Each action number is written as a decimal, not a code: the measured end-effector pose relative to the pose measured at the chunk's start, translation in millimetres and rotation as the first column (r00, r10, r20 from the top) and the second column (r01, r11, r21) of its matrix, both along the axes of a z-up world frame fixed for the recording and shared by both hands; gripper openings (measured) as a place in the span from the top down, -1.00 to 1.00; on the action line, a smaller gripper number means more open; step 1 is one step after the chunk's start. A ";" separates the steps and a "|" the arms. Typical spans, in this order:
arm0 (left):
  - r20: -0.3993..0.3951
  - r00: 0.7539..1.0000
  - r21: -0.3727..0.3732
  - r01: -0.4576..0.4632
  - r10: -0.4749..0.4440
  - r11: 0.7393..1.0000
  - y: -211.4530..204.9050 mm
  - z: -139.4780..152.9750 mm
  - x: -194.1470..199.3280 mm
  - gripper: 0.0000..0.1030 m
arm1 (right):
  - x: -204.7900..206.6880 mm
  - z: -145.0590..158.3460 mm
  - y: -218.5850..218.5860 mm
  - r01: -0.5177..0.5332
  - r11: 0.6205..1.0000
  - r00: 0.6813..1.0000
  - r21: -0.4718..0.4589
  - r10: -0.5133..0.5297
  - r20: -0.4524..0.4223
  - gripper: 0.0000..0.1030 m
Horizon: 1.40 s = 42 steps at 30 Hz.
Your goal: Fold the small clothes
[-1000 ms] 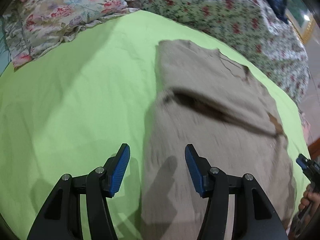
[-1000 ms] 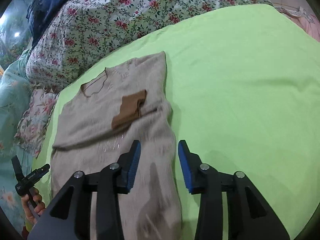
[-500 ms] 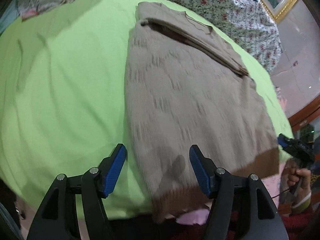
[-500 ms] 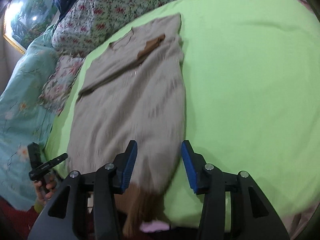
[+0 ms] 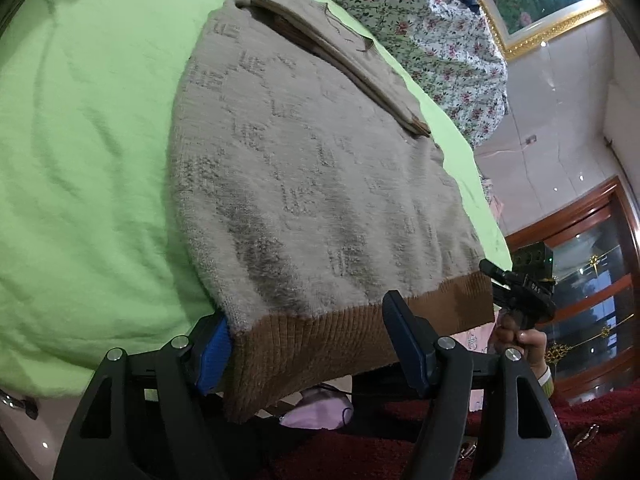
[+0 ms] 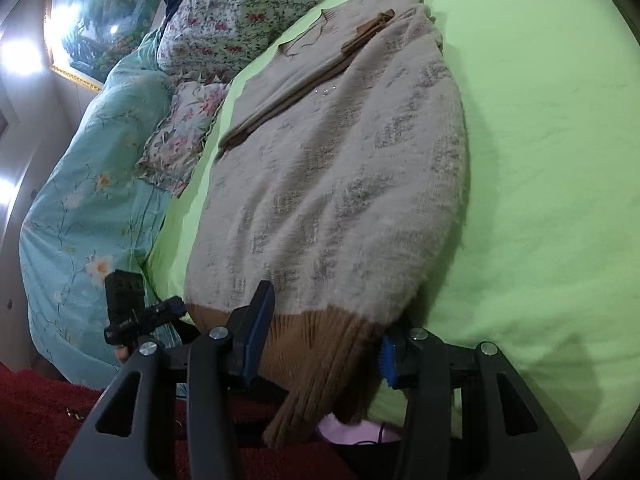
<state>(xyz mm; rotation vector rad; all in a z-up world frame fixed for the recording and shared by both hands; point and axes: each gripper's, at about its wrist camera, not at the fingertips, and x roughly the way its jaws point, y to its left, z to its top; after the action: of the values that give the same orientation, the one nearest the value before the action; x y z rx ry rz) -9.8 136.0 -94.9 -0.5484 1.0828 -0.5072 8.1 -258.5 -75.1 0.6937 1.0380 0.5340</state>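
A beige knitted sweater (image 5: pixel 312 168) with a brown ribbed hem (image 5: pixel 320 344) lies on the green bed sheet (image 5: pixel 80 160), sleeves folded across its chest. Its hem hangs over the bed's near edge. My left gripper (image 5: pixel 312 348) is open, its jaws on either side of the hem's left corner. In the right wrist view the sweater (image 6: pixel 340 184) shows again; my right gripper (image 6: pixel 320 340) is open around the hem's right corner (image 6: pixel 320 344). Each gripper shows small in the other's view: the right one (image 5: pixel 520 292), the left one (image 6: pixel 140 312).
Floral pillows and quilt (image 5: pixel 420 12) lie beyond the sweater's collar. A turquoise floral quilt (image 6: pixel 80 200) is on the left of the right wrist view. A framed picture (image 5: pixel 540 0) hangs on the wall. Red carpet (image 6: pixel 40 420) and a wooden cabinet (image 5: pixel 592 272) are below and beside the bed.
Both grippers have pulled back down the sweater from its middle to the hem at the bed's edge. The brown hem now sits between each pair of open jaws.
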 end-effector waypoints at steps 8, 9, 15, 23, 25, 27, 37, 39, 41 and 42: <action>0.028 1.000 0.086 0.011 -0.014 0.996 2.6 6.3 -5.2 0.80 | -16.1 7.8 -21.2 0.063 0.998 0.998 -0.024 -0.063 0.007 0.83; 0.050 0.999 0.094 0.009 -0.013 0.996 7.7 13.4 -9.5 0.83 | -20.8 12.7 -26.7 0.069 0.997 0.997 -0.024 -0.068 0.023 0.83; 0.048 0.999 0.071 -0.009 0.006 0.997 30.2 13.7 -11.8 0.88 | -37.9 16.0 -50.2 0.076 0.996 0.997 -0.041 -0.074 0.033 0.84; -0.044 0.998 0.055 0.046 -0.044 0.997 17.1 -10.9 -5.7 0.44 | -29.7 -6.9 -34.7 0.030 1.000 0.999 0.005 -0.030 -0.016 0.74; -0.040 0.998 0.021 0.052 -0.051 0.998 14.8 -12.3 -4.6 0.19 | -30.9 -7.6 -33.5 0.014 1.000 1.000 0.005 -0.014 -0.014 0.70; -0.019 0.998 0.029 0.058 -0.057 0.998 7.6 -10.8 -4.0 0.23 | -31.9 -9.1 -31.0 -0.003 1.000 1.000 0.010 0.003 -0.011 0.65; 0.048 0.999 0.043 0.006 -0.008 0.999 15.4 1.9 -21.8 0.90 | -49.7 -11.1 -41.1 0.022 1.000 1.000 0.021 -0.022 0.015 0.86; 0.068 0.998 0.025 -0.011 0.009 1.000 13.1 11.8 -19.0 0.90 | -49.9 -9.5 -40.6 0.028 0.999 0.999 0.038 -0.029 0.021 0.86; 0.105 0.994 0.015 -0.009 0.008 1.000 8.9 26.1 -17.6 0.90 | -48.0 -0.4 -38.7 0.016 0.998 0.998 0.066 -0.020 0.056 0.86; 0.125 0.992 0.011 -0.004 0.002 1.000 7.7 34.5 -16.8 0.90 | -46.9 3.7 -38.4 0.014 0.996 0.997 0.083 -0.020 0.070 0.86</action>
<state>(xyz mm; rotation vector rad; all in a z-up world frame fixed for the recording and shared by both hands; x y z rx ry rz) -26.6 143.7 -60.4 -0.5015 0.9649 -0.5254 -38.8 -296.9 -71.5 0.7507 0.9472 0.5851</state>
